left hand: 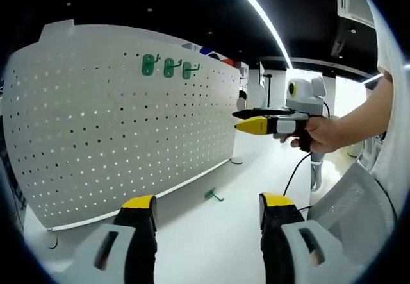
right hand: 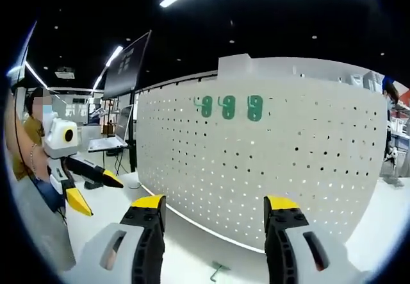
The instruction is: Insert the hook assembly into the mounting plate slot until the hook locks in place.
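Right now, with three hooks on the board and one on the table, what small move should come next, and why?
Probably lower the right hand-held gripper toward the loose green hook on the white table and close on it. Three green hooks already hang on the white pegboard; this one lies flat in front of it, and both the right and the left hand-held gripper are open and hold nothing.

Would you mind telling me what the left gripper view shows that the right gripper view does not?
Left gripper view: the right gripper, jaws apart, in a person's hand, and a grey mesh chair back. Right gripper view: the left gripper, jaws apart, and a dark tilted screen. Both: the white perforated pegboard, three green hooks mounted near its top, and one loose green hook on the white tabletop.
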The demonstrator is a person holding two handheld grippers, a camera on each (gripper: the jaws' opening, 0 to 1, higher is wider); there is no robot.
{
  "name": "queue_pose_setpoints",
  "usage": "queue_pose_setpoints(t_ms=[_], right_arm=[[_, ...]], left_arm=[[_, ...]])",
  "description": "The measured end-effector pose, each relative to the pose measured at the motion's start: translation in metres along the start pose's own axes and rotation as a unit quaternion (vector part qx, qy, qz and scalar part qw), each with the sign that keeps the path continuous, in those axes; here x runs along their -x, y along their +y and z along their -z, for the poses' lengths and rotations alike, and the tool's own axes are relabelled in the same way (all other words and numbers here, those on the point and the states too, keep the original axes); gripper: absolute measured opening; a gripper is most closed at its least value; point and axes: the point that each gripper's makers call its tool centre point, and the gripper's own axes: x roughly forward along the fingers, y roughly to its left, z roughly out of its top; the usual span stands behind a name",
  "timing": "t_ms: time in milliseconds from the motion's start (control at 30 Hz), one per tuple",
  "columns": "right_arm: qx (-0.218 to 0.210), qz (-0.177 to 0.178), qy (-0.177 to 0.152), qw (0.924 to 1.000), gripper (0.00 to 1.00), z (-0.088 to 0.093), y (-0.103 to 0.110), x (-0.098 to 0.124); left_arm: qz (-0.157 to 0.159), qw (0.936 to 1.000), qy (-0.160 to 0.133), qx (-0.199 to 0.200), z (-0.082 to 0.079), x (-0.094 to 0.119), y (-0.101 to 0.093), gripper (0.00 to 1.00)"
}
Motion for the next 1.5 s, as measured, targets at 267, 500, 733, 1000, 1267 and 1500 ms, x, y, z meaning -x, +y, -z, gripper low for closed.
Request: queue_pose_setpoints(t_ms=[267,500,733,1000,1267,1500], right_arm=[[-0.004,-0.002,0.012,0.9999,0.61,0.011,0.001,0.012],[-0.014,-0.012,0.027,0.9995,0.62,0.024,0.005,0.021],[-0.027,-0.017,0.042,0.9986,0.62,0.037,0.010,0.028],[-0.031,-0.022,0.052,0.9979,0.62,0.045,0.013,0.036],[-0.037,-0.023,0.065,0.9969,0.62,0.055,0.015,0.046],[-0.040,-0.023,0.078,0.9959,0.62,0.063,0.015,0.053]], left_arm=[[0.000,1.0000,0.002,0.000,0.001,0.000,0.000,0.67],[-0.003,1.0000,0.004,0.003,0.003,0.003,0.002,0.67],[-0.005,1.0000,0.004,0.007,0.004,0.003,0.004,0.67],[-0.009,0.9999,0.008,0.008,0.008,0.006,0.007,0.67],[-0.015,0.9998,0.012,0.009,0.013,0.010,0.009,0.67],[-0.021,0.9996,0.019,0.009,0.019,0.016,0.013,0.67]])
